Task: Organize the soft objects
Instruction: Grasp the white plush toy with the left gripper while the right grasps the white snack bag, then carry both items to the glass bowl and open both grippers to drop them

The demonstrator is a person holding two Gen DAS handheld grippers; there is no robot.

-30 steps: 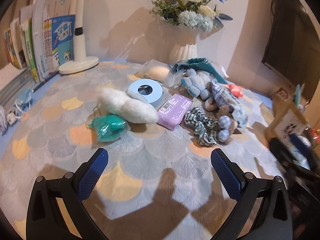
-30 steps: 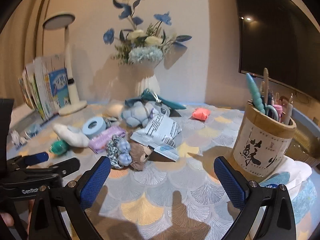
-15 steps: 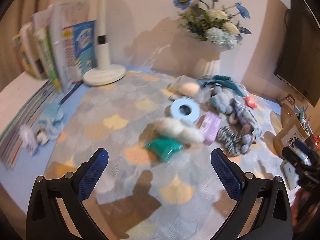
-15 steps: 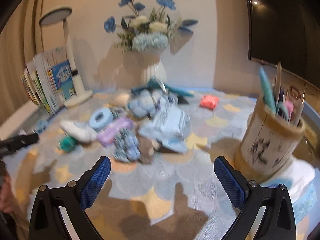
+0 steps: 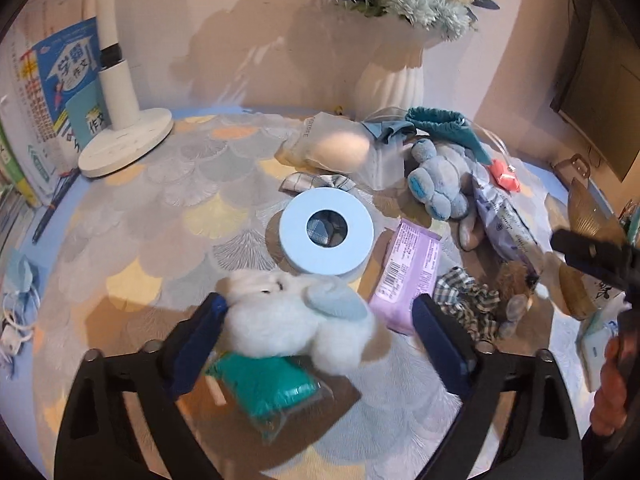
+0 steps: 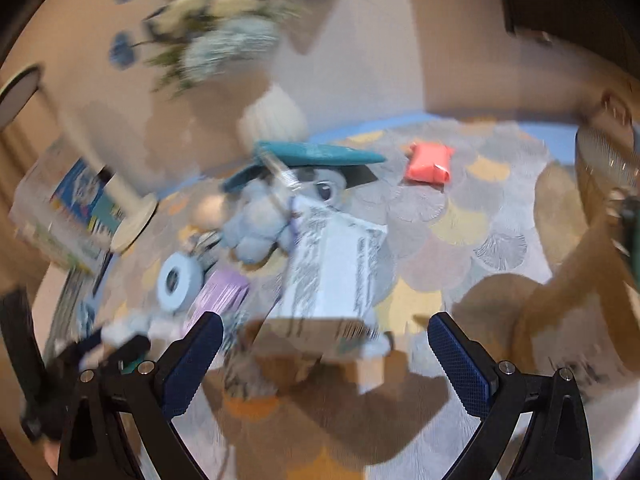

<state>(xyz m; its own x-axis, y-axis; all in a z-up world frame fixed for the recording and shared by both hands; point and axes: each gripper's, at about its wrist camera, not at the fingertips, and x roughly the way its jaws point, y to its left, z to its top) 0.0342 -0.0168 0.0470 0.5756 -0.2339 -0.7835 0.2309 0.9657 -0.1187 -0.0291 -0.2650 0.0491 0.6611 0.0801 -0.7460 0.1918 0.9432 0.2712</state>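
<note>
1. the left gripper (image 5: 320,320) has its jaws closing around a white plush (image 5: 296,320); the left pad sits at the plush's edge, the right pad is apart from it, so nothing is gripped yet.
2. the plush lies on the near part of the table (image 5: 160,184), partly on top of a green packet (image 5: 264,392) and just in front of a blue tape roll (image 5: 326,236).
3. to the right of the plush is a purple pack (image 5: 408,276), then a checked scrunchie (image 5: 468,304); farther back lies a blue plush (image 5: 440,184).
4. the right gripper (image 6: 324,360) has its jaws wide apart and holds nothing; its view is blurred. a white printed packet (image 6: 332,272) lies between and just beyond the pads, no contact seen.
5. step in hand, as i judge it: taking the first soft item from the heap, the white plush.
6. the next move likely calls for closing until both pads press the fluffy body, then lifting straight up so the green packet stays behind.
7. the plush will squash, so a deep bite is safer than a hold on the fur alone.
</note>
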